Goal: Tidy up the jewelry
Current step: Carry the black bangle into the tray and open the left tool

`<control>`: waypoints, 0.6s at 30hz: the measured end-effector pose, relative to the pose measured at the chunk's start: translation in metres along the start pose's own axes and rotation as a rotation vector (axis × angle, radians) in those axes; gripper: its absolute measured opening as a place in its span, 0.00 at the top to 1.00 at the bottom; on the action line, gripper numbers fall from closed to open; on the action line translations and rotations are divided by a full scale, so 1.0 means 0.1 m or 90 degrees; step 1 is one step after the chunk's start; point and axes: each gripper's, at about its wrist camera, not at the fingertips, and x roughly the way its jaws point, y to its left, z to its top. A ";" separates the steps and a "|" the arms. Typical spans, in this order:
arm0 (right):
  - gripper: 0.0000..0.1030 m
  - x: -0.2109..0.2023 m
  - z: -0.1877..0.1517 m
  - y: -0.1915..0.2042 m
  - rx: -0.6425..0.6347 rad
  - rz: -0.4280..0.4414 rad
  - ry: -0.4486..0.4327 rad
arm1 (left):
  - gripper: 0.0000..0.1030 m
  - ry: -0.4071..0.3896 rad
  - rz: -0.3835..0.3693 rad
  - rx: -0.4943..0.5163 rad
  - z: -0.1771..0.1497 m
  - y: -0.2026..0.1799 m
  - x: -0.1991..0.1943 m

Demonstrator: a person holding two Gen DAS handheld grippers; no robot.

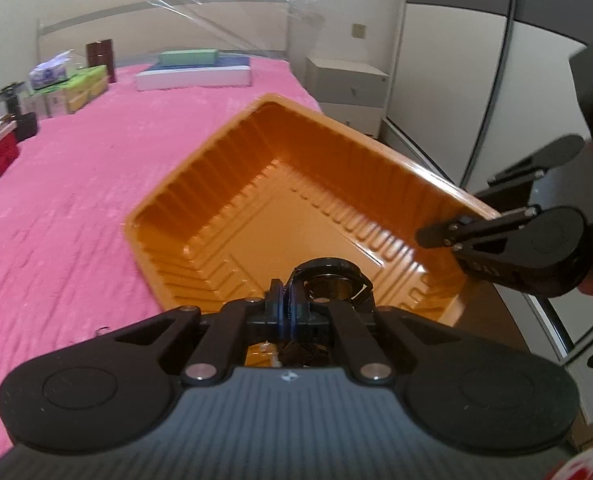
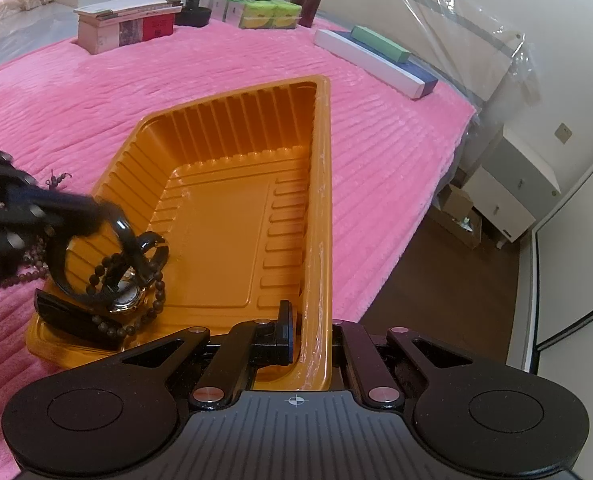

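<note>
An orange plastic tray lies on the pink bed cover. My left gripper is shut on the black strap of a watch, holding it over the tray's near corner. In the right wrist view the left gripper dangles the watch above a string of dark beads in the tray's left corner. My right gripper is shut on the tray's right wall, also seen in the left wrist view. A dark flat piece lies over the tray's rim.
The pink bed cover ends close to the tray's right side, with dark floor below. Boxes, tissue packs and a jar stand at the far end. A beaded tassel lies left of the tray. A bedside cabinet stands by the wardrobe.
</note>
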 end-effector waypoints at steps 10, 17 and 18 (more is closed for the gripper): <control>0.96 0.00 0.01 0.03 -0.002 -0.007 0.003 | 0.83 -0.011 -0.023 -0.017 -0.06 -0.05 0.06; 0.96 -0.01 0.01 0.03 -0.001 -0.008 0.003 | 0.76 -0.033 0.044 -0.050 -0.19 0.26 -0.30; 0.96 -0.01 0.01 0.03 -0.001 -0.009 0.003 | 0.75 -0.032 0.059 -0.057 -0.24 0.33 -0.34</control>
